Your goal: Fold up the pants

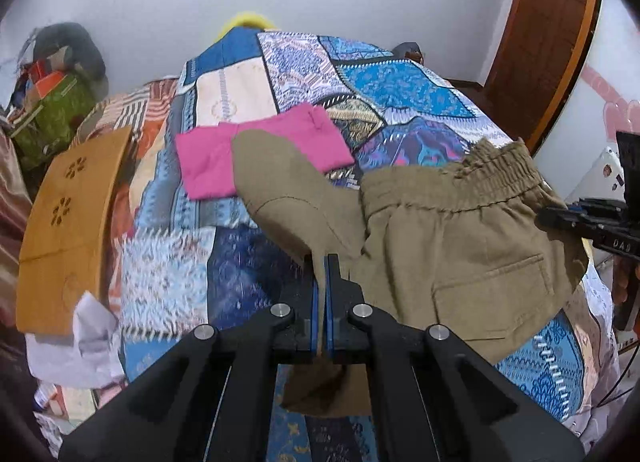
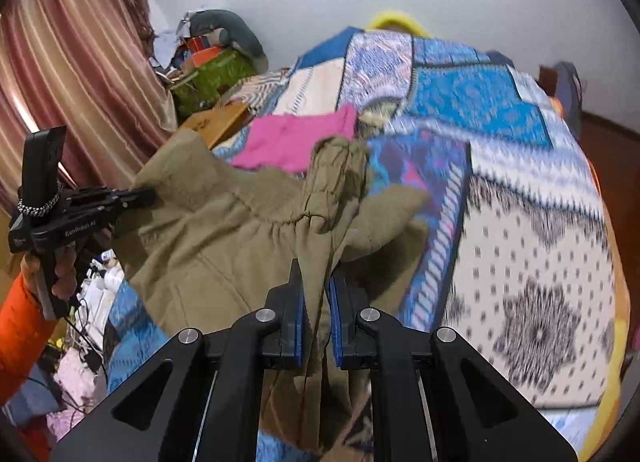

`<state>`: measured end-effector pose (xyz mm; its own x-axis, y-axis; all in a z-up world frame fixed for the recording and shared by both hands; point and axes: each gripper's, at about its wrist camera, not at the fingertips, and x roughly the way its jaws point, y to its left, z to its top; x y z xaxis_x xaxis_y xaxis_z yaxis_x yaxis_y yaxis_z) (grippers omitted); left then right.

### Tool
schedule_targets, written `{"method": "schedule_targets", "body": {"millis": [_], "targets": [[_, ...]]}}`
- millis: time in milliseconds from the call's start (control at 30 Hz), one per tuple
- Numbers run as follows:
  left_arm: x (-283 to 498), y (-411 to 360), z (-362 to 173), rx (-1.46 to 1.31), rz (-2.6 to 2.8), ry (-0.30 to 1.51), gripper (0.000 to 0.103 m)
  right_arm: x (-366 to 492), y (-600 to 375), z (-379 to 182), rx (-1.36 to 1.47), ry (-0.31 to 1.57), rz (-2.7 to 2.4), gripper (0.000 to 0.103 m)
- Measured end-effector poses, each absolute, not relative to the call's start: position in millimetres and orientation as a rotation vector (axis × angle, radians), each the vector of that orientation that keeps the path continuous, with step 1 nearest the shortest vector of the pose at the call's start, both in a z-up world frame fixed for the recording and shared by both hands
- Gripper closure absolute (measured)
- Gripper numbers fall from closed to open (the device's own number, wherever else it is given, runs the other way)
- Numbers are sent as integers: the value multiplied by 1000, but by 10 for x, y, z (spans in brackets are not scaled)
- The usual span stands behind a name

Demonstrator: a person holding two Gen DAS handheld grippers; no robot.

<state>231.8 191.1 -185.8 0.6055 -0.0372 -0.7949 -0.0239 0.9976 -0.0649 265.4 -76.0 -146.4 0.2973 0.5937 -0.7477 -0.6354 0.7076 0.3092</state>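
Left tool (image 1: 323,262) is clamped on a fold of the khaki pants (image 1: 452,246), the cloth pinched thin between its two blue-lined fingers (image 1: 316,294) and a loose end hanging below them. Ahead of this tool and to its left, a wooden board (image 1: 68,230) lies at the bed's edge, with white crumpled paper (image 1: 92,326) just below it. Straight ahead, a pink cloth (image 1: 260,154) lies flat on the patchwork bedspread (image 1: 400,82), and one pant leg rises from the tool and overlaps the pink cloth's near edge. To the right of the left tool, the pants' seat with its back pocket (image 1: 492,286) and gathered waistband (image 1: 500,178) hangs spread above the bedspread. Right tool (image 2: 316,286) grips the pants too, with a thicker bunch of cloth below the waistband between its fingers (image 2: 298,322), which stand a little apart around it. From the right wrist view, the left tool shows far to the left, held by a hand (image 2: 60,270) with an orange sleeve (image 2: 20,338), its tips buried in the pants' edge. A striped curtain (image 2: 80,62) hangs behind that hand. Beyond the right tool the pants drape down onto the bedspread, the pink cloth just past them.
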Motion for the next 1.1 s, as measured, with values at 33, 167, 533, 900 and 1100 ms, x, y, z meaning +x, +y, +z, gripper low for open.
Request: {"method": "schedule_targets", "body": {"millis": [33, 167, 533, 900, 1100], "targets": [[2290, 1932, -1890, -80, -1, 925, 100, 2628, -766, -1493, -62, 976, 806, 93], [2259, 2003, -1989, -114, 14, 947, 100, 2598, -819, -1573, -87, 1013, 761, 84], [2222, 1982, -2101, -106, 18, 968, 100, 2847, -1000, -1900, 21, 1146, 713, 50], [2255, 1976, -2188, -115, 15, 987, 100, 2934, -795, -2054, 84, 1171, 813, 44], [2269, 1912, -2187, -108, 14, 970, 100, 2972, -742, -2053, 148, 1154, 810, 78]]}}
